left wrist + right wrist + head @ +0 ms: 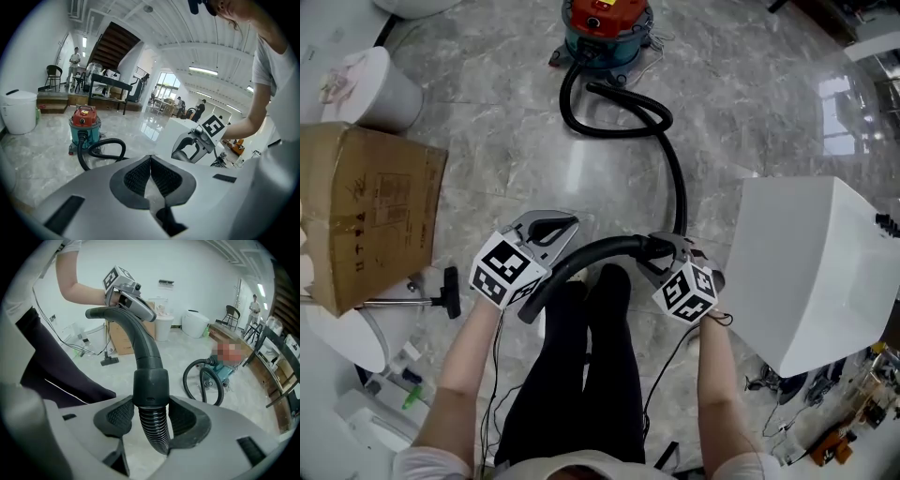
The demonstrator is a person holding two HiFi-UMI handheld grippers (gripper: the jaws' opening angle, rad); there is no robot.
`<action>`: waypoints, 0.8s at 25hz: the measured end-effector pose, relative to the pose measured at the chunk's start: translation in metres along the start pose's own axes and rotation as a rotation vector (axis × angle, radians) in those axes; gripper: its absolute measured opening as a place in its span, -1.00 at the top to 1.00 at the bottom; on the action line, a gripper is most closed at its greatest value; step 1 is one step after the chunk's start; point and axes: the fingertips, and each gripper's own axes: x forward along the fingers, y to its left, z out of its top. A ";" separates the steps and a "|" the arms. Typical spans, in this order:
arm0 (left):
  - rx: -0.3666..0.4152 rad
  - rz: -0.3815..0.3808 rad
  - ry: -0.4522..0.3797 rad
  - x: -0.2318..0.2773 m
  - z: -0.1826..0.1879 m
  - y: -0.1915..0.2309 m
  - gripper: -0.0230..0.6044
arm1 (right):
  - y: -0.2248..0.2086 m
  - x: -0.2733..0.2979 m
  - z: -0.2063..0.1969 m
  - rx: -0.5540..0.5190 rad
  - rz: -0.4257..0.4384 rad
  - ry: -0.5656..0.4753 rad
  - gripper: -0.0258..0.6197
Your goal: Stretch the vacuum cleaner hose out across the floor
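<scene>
In the head view the vacuum cleaner (pixel 605 28), a canister with a red top and a teal body, stands at the far edge of the marble floor (pixel 516 141). Its black ribbed hose (pixel 675 178) leaves the front of the canister, curls in a loose S just before it and runs toward the person to the right gripper (pixel 664 251). From there the curved handle tube (pixel 591 253) arches away to the left, passing under the left gripper (pixel 555 228), with its open end over the person's legs (pixel 581 366). Nearer the person than the vacuum cleaner, a cardboard box (pixel 366 220) sits to the left and a white cabinet (pixel 811 272) to the right; a floor brush (pixel 445 292) lies just beside the box. In the left gripper view the two ribbed pads meet with nothing between them, so these tongs are closed and empty. The vacuum cleaner is ahead on the left, with a loop of hose on the floor beside it. In the right gripper view the tongs are clamped on the hose right where the ribbing enters the smooth cuff of the handle tube, one pad against each side. The tube rises from the pads and bends over toward the left gripper, which sits by its far end; whether the two touch cannot be told. The vacuum cleaner is down to the right, partly under a mosaic patch.
</scene>
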 end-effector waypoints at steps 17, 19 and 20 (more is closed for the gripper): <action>0.294 -0.103 -0.171 -0.137 0.087 -0.084 0.83 | 0.023 -0.157 0.103 0.084 -0.079 -0.131 0.18; 0.305 -0.162 -0.208 -0.141 0.088 -0.101 0.39 | 0.020 -0.170 0.115 0.092 -0.096 -0.158 0.18; 0.297 -0.198 -0.235 -0.143 0.091 -0.110 0.24 | 0.019 -0.176 0.120 0.096 -0.104 -0.171 0.18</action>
